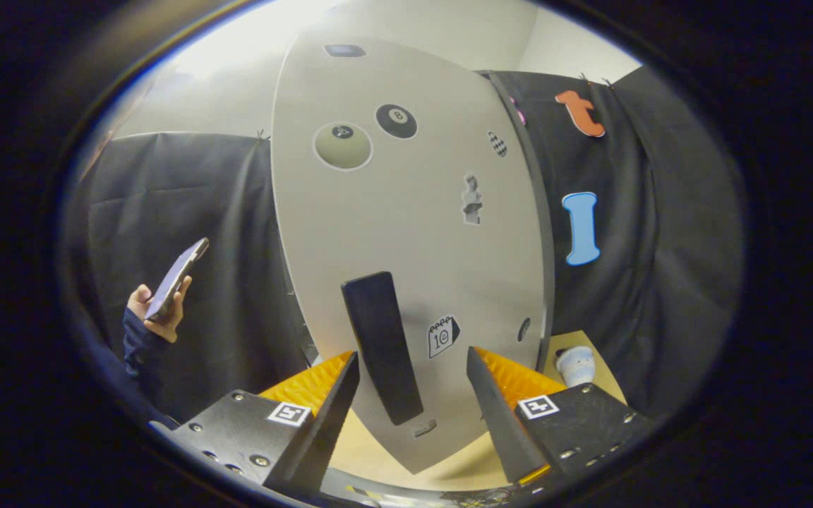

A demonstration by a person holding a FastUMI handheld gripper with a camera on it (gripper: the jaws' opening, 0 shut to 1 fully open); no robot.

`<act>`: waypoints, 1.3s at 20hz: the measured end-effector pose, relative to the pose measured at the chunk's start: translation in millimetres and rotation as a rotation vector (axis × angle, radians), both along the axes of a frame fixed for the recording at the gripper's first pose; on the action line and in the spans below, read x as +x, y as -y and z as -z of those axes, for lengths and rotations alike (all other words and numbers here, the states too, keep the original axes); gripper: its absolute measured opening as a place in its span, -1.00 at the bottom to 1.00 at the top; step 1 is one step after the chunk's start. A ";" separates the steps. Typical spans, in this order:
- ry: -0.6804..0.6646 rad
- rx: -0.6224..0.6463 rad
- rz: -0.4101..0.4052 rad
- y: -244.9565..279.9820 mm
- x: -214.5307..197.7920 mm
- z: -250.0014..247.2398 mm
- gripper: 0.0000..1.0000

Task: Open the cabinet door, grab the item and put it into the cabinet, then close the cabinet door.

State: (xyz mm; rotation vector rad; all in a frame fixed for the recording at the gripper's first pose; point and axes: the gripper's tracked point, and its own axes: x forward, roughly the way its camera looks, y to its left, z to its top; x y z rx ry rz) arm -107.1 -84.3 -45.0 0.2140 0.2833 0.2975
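Gripper: the gripper (413,384) faces the cabinet door squarely, its two fingers spread wide apart and holding nothing.
Fingers: the left finger (325,423) and the right finger (498,416) stand either side of the lower part of the door handle; neither can be seen pressing on it.
Cabinet door: the cabinet door (406,233) is a pale grey panel standing upright just ahead of the fingers; whether it sits fully closed cannot be told from this angle.
Handle: the handle (382,346) is a long dark bar, mounted low on the door and slightly tilted, with its lower end lying between the fingers.
Stickers: several stickers are on the door face, among them an eight-ball sticker (396,121), a larger round pale sticker (343,144), a bust figure sticker (472,200) and a calendar sticker (442,335) just right of the handle.
Item: a small pale cup-shaped item (576,365) stands on the tabletop to the right of the cabinet, beyond the right finger.
Tabletop: the light wooden tabletop (371,448) carries the cabinet and the item.
Person: a hand (152,310) in a dark sleeve (140,349) holds a phone (177,279) to the left of the cabinet, well apart from the gripper.
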 end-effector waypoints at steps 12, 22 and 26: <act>0.030 -0.022 -0.113 -58.2 51.1 7.8 1.00; 0.067 -0.031 -0.147 -88.9 80.4 6.7 1.00; 0.089 -0.051 -0.146 -92.6 82.0 3.7 1.00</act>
